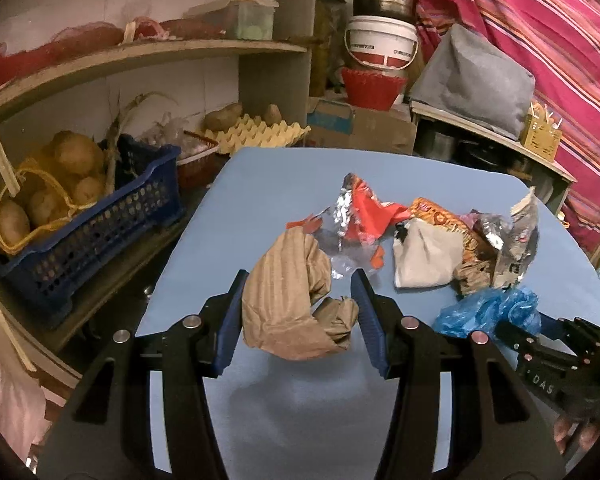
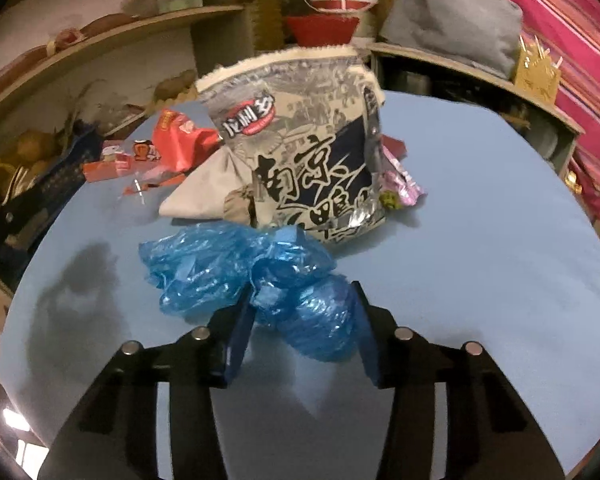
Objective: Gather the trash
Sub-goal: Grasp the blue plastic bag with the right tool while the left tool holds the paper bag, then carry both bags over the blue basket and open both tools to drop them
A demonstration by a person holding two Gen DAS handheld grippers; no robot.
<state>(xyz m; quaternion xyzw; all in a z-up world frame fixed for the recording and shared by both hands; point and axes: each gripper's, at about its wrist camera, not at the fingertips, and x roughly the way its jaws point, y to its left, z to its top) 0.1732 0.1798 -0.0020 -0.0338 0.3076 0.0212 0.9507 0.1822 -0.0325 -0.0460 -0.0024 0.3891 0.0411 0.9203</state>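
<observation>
Blue tabletop point(image 1: 228, 208) carries a heap of trash, w/ both grippers working at its near edge. Left gripper point(image 1: 298, 304) has its blue pads either side of a crumpled brown paper bag point(image 1: 288, 296); left pad touches the bag's side, right pad sits just beside the folded end, so the fingers look closed onto it, tho contact on the right side is hard to confirm. Bag appears raised off the surface, w/ a shadow under it.

Right gripper point(image 2: 300, 308) is clenched on a scrunched blue plastic bag point(image 2: 228, 272), pads pressing both sides of the bag's near lobe; rest of the bag spills out to the left on the table. In the left wrist view the same bag point(image 1: 492, 312) lies at the right, near the heap, w/ the right gripper's black body just beside it.

Behind the blue bag stands a grey printed snack pouch point(image 2: 300, 152), upright and slightly tilted. Left of it: a beige folded wrapper point(image 2: 196, 196) touching the pouch, then a red wrapper point(image 2: 180, 144) and small red scraps. Pink wrapper point(image 2: 404, 180) peeks out at the pouch's right.

Off the table, left side: blue crate point(image 1: 100, 224) w/ potatoes point(image 1: 76, 156) in yellow netting, and a yellow egg tray point(image 1: 256, 132) behind.
</observation>
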